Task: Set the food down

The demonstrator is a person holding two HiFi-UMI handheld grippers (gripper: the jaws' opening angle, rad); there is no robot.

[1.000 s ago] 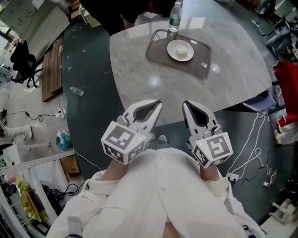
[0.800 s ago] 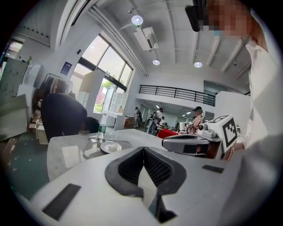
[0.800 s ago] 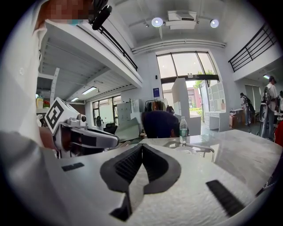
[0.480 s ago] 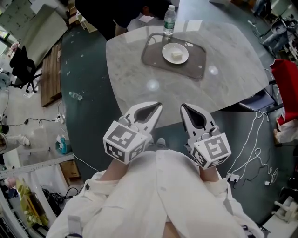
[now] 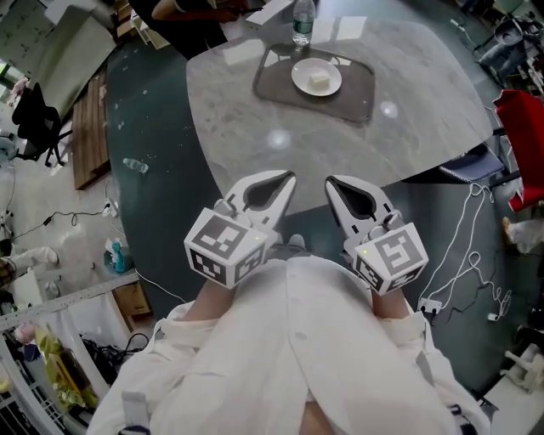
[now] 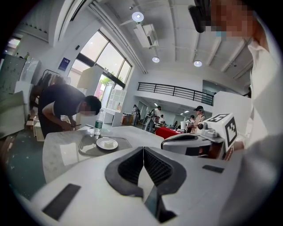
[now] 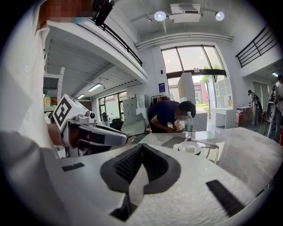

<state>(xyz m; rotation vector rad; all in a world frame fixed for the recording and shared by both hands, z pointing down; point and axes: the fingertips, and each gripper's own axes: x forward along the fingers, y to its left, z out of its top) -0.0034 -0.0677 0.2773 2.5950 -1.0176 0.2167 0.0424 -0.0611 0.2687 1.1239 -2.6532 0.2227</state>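
Observation:
A white plate (image 5: 317, 78) with a small white cube of food (image 5: 319, 80) rests on a dark grey tray (image 5: 353, 93) at the far side of the marble table (image 5: 255, 119). Both grippers hover side by side before the table's near edge, well short of the tray. My left gripper (image 5: 289, 177) is shut with nothing in it, and so is my right gripper (image 5: 331, 181). The left gripper view shows the plate (image 6: 107, 143) far ahead past its closed jaws. In the right gripper view the plate (image 7: 189, 147) also lies far ahead.
A water bottle (image 5: 302, 19) stands just behind the tray. A person in a dark top (image 6: 66, 106) leans over the table's far side. A red object (image 5: 527, 153) and loose cables (image 5: 463, 255) lie on the floor to the right.
In the head view the table, tray and plate have slid up and left in the picture. Both grippers stay shut and hold nearly the same place.

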